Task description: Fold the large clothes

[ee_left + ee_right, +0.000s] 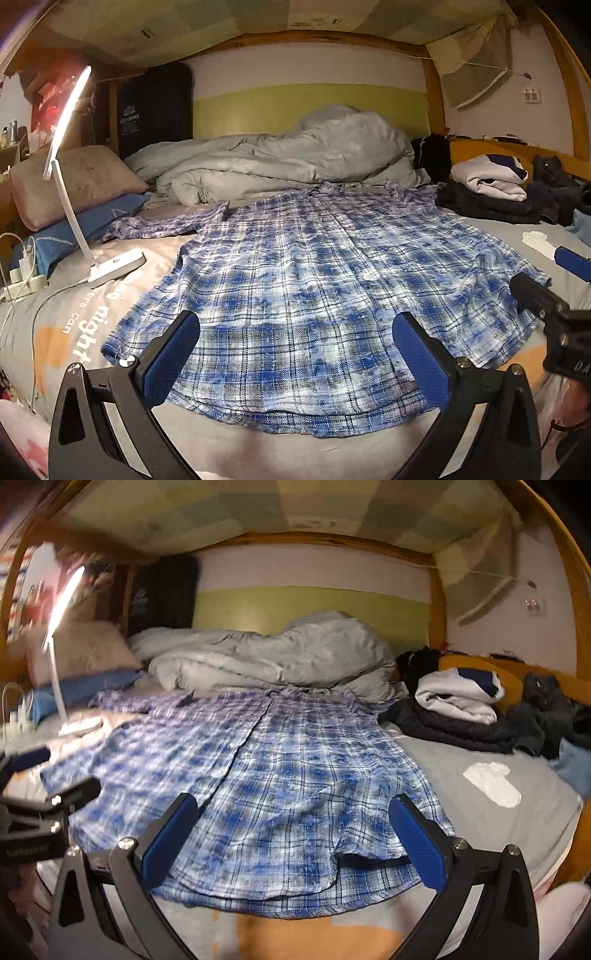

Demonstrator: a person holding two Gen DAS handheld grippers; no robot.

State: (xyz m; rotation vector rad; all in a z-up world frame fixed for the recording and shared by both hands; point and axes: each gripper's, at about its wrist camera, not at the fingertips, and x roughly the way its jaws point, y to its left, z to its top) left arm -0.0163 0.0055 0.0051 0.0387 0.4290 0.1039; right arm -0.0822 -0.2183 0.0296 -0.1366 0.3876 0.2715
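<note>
The plaid shirt lies flat on the bed, collar far, hem nearest, long axis running straight away from both tongs. Left gripper and right gripper hover spread wide over the hem, holding nothing (right one sits nearer the right corner).

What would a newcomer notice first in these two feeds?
The blue plaid shirt spread flat across the middle of the bed, with both open tongs, left and right, hovering at its near hem. Then the lit desk lamp glaring at the left, beside the pillows.
</note>
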